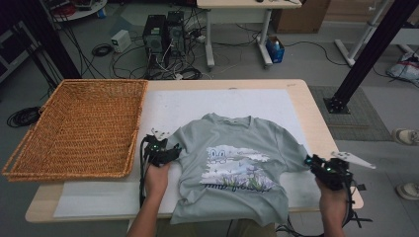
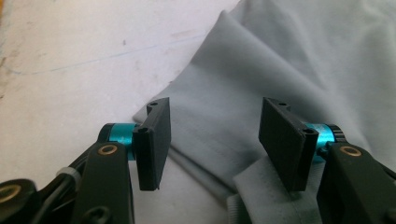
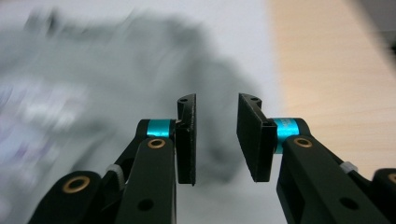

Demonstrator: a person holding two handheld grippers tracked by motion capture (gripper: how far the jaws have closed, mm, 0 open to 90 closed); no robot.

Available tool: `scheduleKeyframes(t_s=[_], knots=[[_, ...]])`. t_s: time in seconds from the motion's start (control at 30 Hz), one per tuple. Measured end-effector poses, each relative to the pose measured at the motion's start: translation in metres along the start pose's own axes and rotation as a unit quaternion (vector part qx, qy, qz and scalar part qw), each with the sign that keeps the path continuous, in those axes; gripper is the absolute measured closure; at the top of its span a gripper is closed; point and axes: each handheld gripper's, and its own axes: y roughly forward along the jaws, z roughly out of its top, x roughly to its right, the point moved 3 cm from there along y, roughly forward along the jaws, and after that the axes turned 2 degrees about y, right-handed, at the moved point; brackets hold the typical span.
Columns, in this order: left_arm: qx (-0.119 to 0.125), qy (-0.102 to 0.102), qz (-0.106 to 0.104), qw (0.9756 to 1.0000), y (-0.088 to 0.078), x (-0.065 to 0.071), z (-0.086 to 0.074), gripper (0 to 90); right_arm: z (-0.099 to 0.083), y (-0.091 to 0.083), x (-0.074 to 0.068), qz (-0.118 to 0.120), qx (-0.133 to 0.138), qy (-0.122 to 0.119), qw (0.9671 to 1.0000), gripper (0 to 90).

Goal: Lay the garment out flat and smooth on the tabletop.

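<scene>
Soft grey T-shirt [image 1: 232, 163] (printed front) — woven wicker basket [image 1: 74, 128] beside.

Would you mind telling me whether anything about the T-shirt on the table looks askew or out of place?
Yes. The grey T-shirt lies rumpled rather than flat, with its hem hanging over the near edge of the table. The sleeve by the left gripper is creased and folded on itself. Nothing looks damaged or spilled.

The grey-green printed cotton T-shirt [image 3: 116, 84] is smeared by motion blur in the right gripper view; its hem [image 1: 232, 217] overhangs the table edge.
</scene>
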Motion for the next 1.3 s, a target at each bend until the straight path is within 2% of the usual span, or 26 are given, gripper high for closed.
scheduleKeyframes(t_s=[0.03, 0.07, 0.17, 0.27, 0.33, 0.4, 0.43, 0.5, 0.63, 0.7, 0.73, 0.77, 0.8, 0.83, 0.87, 0.9, 0.93, 0.97, 1.0, 1.07, 1.1, 1.13, 1.17, 1.23, 1.27, 1.3], knots=[[0.0, 0.0, 0.0, 1.0, 0.0, 0.0, 0.0, 48.0, 0.006, 0.006, 0.01, -0.016, -0.009, 0.005, 0.9998, 68.0], [-0.001, 0.011, 0.008, 0.9999, 0.0, 0.0, -0.001, 55.8, 0.01, 0.013, 0.015, -0.028, -0.025, 0.001, 0.9993, 67.7], [-0.009, 0.007, 0.013, 0.9998, -0.005, -0.002, -0.003, 83.9, 0.011, 0.04, 0.016, -0.028, -0.075, -0.015, 0.9967, 66.8], [-0.012, 0.006, 0.011, 0.9999, -0.013, -0.001, -0.008, 86.1, 0.006, 0.059, -0.003, -0.02, -0.1, -0.053, 0.9934, 65.7], [-0.012, 0.002, 0.013, 0.9998, -0.019, 0.0, -0.012, 86.3, 0.001, 0.069, -0.012, -0.02, -0.107, -0.058, 0.9923, 64.4], [-0.008, -0.005, 0.016, 0.9998, -0.026, -0.001, -0.018, 86.4, -0.001, 0.069, -0.016, -0.019, -0.098, -0.061, 0.9931, 74.6], [-0.007, -0.008, 0.014, 0.9998, -0.028, 0.0, -0.02, 86.4, -0.001, 0.068, -0.017, -0.003, -0.098, -0.069, 0.9928, 85.0], [-0.003, -0.003, 0.011, 0.9999, -0.034, 0.002, -0.024, 86.3, -0.003, 0.062, -0.02, -0.01, -0.099, -0.104, 0.9896, 87.1], [0.0, 0.012, 0.006, 0.9999, -0.042, 0.009, -0.025, 86.3, -0.007, 0.019, -0.018, -0.038, -0.059, -0.102, 0.9923, 87.5], [0.005, 0.015, 0.006, 0.9999, -0.046, 0.012, -0.025, 86.3, -0.015, -0.004, -0.018, -0.058, -0.063, -0.111, 0.9901, 87.1], [0.007, 0.014, 0.005, 0.9999, -0.048, 0.013, -0.024, 86.3, -0.019, -0.011, -0.018, -0.052, -0.078, -0.104, 0.9901, 85.0], [0.007, 0.014, 0.005, 0.9999, -0.048, 0.013, -0.024, 86.2, -0.019, -0.011, -0.018, -0.052, -0.078, -0.104, 0.9901, 85.0], [0.008, 0.019, 0.001, 0.9998, -0.051, 0.016, -0.023, 86.2, -0.023, -0.021, -0.018, -0.036, -0.094, -0.099, 0.99, 76.4], [0.008, 0.019, 0.001, 0.9998, -0.051, 0.016, -0.023, 85.8, -0.023, -0.021, -0.018, -0.036, -0.094, -0.099, 0.99, 76.4], [0.008, 0.018, 0.0, 0.9998, -0.052, 0.016, -0.019, 83.7, -0.016, -0.031, -0.012, -0.038, -0.071, -0.077, 0.9938, 62.6], [0.008, 0.018, 0.0, 0.9998, -0.052, 0.016, -0.019, 76.3, -0.016, -0.031, -0.012, -0.038, -0.071, -0.077, 0.9938, 62.6], [0.01, 0.011, 0.0, 0.9999, -0.052, 0.014, -0.013, 68.8, -0.001, -0.036, -0.004, -0.04, -0.043, -0.053, 0.9969, 59.4], [0.01, 0.011, 0.0, 0.9999, -0.052, 0.014, -0.013, 64.2, -0.001, -0.036, -0.004, -0.04, -0.043, -0.053, 0.9969, 59.4], [0.015, 0.009, 0.001, 0.9999, -0.053, 0.012, -0.004, 62.5, 0.013, -0.029, -0.001, -0.038, -0.035, -0.052, 0.9973, 57.4], [0.013, 0.008, 0.0, 0.9999, -0.052, 0.01, 0.006, 56.8, 0.025, -0.002, -0.002, -0.02, -0.066, -0.062, 0.9957, 56.2], [0.013, 0.008, 0.0, 0.9999, -0.052, 0.01, 0.006, 56.2, 0.025, -0.002, -0.002, -0.02, -0.066, -0.062, 0.9957, 56.2], [0.014, 0.013, 0.001, 0.9998, -0.05, 0.01, 0.015, 55.7, 0.022, 0.03, -0.006, -0.01, -0.124, -0.078, 0.9891, 56.3], [0.013, 0.015, -0.002, 0.9998, -0.048, 0.01, 0.02, 55.5, 0.017, 0.044, -0.008, 0.003, -0.148, -0.078, 0.9859, 57.5], [0.013, 0.02, -0.005, 0.9997, -0.046, 0.009, 0.024, 51.6, 0.007, 0.061, -0.012, 0.009, -0.178, -0.106, 0.9783, 69.1], [0.011, 0.03, -0.01, 0.9994, -0.04, 0.009, 0.032, 51.1, 0.005, 0.06, -0.014, 0.007, -0.164, -0.119, 0.9792, 84.3], [0.013, 0.032, -0.013, 0.9993, -0.037, 0.008, 0.037, 50.7, 0.004, 0.057, -0.015, 0.008, -0.167, -0.127, 0.9776, 89.1]])
